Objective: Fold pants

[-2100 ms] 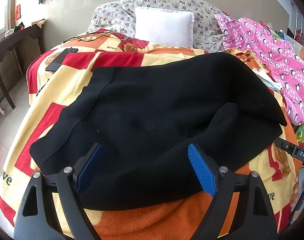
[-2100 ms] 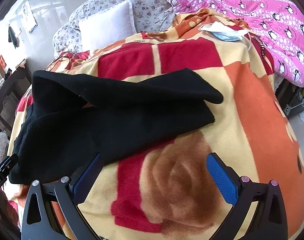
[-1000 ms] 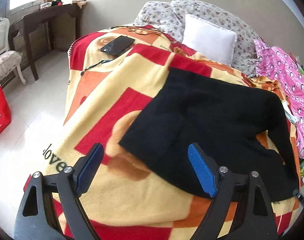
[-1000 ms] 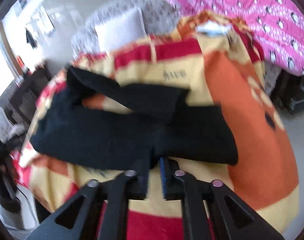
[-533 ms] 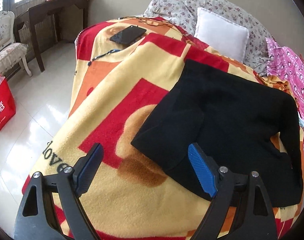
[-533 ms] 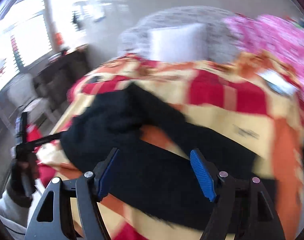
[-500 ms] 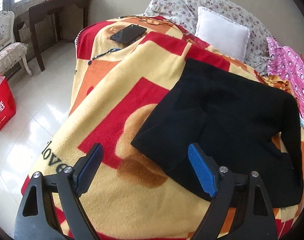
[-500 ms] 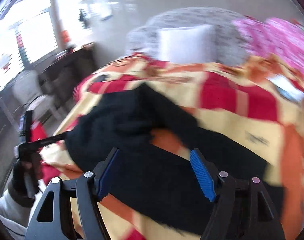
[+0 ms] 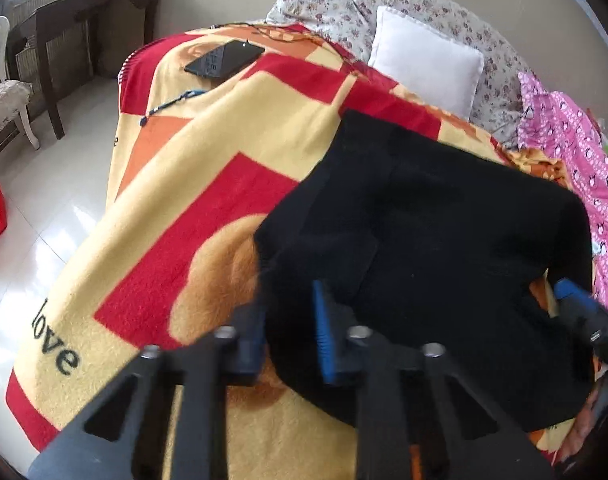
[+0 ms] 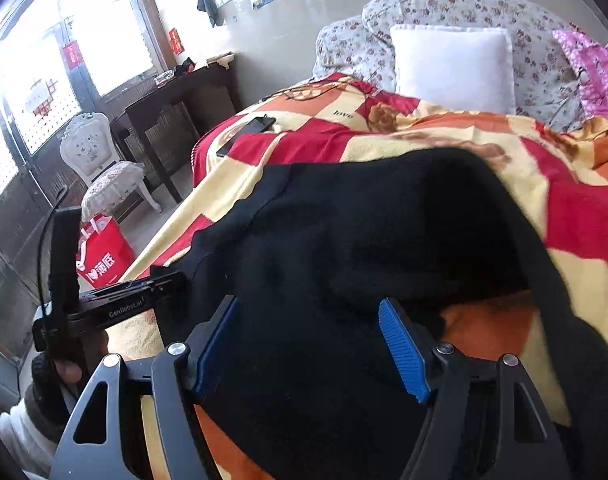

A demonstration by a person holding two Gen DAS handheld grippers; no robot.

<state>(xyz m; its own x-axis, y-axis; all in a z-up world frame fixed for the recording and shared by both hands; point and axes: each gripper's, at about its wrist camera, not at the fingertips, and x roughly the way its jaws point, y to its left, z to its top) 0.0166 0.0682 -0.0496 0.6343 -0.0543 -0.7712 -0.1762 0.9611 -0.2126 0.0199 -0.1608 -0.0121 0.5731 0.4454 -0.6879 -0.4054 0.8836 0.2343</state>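
The black pants (image 9: 424, 232) lie folded over on the patterned blanket (image 9: 192, 184) on the bed. My left gripper (image 9: 288, 320) is closing on the near left corner of the pants, with the cloth between its blue pads. It also shows at the left of the right wrist view (image 10: 160, 284), touching the pants' edge. My right gripper (image 10: 308, 344) is open, its blue pads either side of the pants (image 10: 344, 248) at their near edge. Its blue tip shows in the left wrist view (image 9: 572, 296).
A black phone (image 9: 224, 58) and a cable lie on the blanket's far left. A white pillow (image 9: 424, 64) and pink pyjamas (image 9: 576, 152) lie at the back and right. A dark desk (image 10: 176, 96), a white chair (image 10: 100, 160) and a red bag (image 10: 104, 256) stand left of the bed.
My left gripper has moved in onto the pants' near left corner and narrowed from wide open. My right gripper has swung left and come close over the pants' near edge.
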